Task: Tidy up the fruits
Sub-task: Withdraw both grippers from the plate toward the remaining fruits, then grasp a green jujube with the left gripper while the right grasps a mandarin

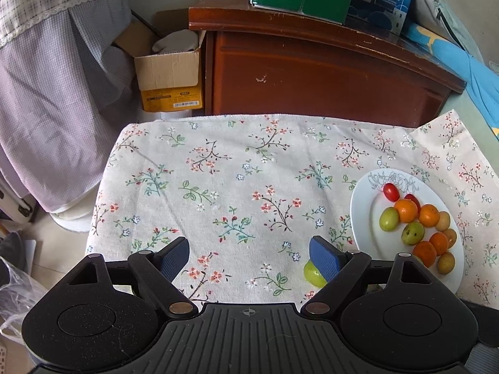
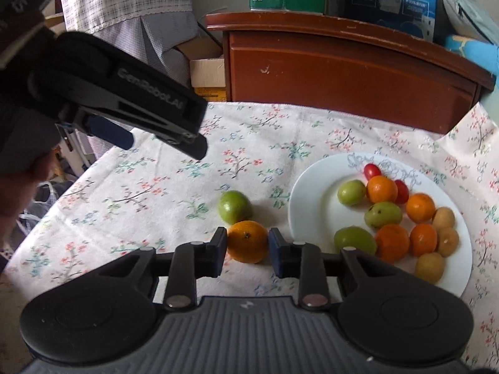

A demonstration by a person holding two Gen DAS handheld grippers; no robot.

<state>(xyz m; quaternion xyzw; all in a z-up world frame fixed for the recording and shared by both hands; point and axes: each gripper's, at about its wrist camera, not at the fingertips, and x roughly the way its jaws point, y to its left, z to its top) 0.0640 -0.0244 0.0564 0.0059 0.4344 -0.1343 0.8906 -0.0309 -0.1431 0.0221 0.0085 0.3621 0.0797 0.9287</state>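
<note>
While the right tool [image 2: 247, 243] brackets an orange [image 2: 247, 242] on the flowered cloth [image 2: 174, 193], its jaws stand narrow on either side of the fruit, and whether the pads actually press it I cannot tell. Just beyond the orange sits a green fruit [image 2: 234, 206]. Off to that tool's right, the white plate [image 2: 315, 205] carries the rest of the fruit. Over on the left tool [image 1: 249, 260], the jaws gape wide and grip nothing above the bench.
</note>
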